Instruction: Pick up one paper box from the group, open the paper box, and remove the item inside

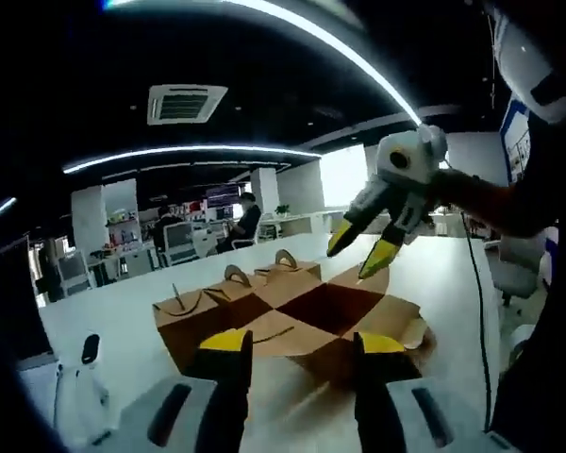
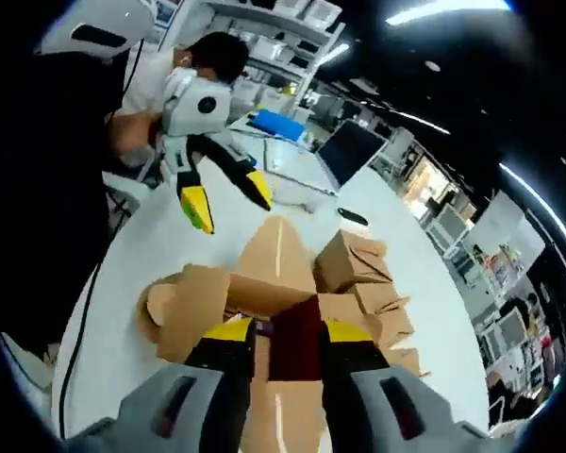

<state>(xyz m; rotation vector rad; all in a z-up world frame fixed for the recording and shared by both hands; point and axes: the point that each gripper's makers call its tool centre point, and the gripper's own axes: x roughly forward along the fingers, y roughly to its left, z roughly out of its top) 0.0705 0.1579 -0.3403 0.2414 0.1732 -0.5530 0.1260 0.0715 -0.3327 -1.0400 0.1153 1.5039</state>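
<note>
Flanking opened box (image 1: pixel 325 316), closed boxes (image 1: pixel 228 297) behind

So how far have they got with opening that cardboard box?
One paper box already sits apart from the closed boxes with its flaps spread wide, showing a dark red inside. In hand: the right gripper hovers over the opening and the left gripper hangs nearby, both with jaws open, holding nothing. Left: taking the item out; I cannot make it out inside.
</note>
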